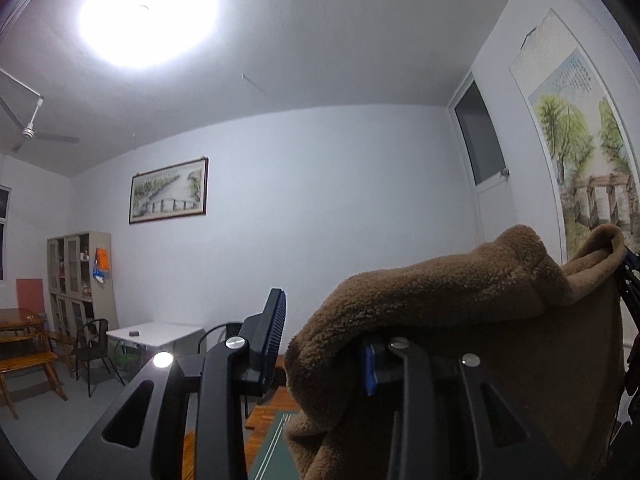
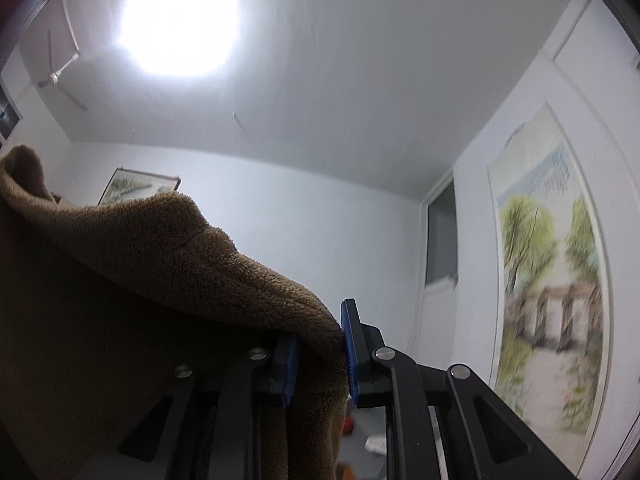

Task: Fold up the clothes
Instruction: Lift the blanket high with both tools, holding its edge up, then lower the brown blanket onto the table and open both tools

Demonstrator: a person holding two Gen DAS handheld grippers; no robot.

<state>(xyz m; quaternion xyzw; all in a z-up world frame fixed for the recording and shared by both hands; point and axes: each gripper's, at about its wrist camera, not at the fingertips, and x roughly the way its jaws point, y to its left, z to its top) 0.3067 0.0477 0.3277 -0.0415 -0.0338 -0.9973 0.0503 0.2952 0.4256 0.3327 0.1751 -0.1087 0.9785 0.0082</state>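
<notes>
Two handheld grippers are raised towards the ceiling light, with one brown fleece garment (image 1: 460,300) slung between them, well off any work surface.

Right gripper (image 2: 318,356): its blue-padded fingers (image 2: 349,354) stand narrow and pinch a fold of the fleece between them. The cloth runs up and away to the left from this pinch, which indicates the grip is carrying the garment's weight at one edge.

Left gripper (image 1: 320,344): the jaws stand partly apart. The left finger, a dark ribbed pad (image 1: 274,334), is bare and clear of the cloth. The fleece drapes over the opposite finger, whose blue pad shows under the fold. The pads do not press the cloth together; it appears hung on one finger rather than clamped.

Assessment: the garment is held aloft, probably to let it hang straight before laying it down for folding. No fold is visible yet.

Risk: the unclamped left side may slip off. A green mat (image 1: 276,452) on wooden boards lies below.
</notes>
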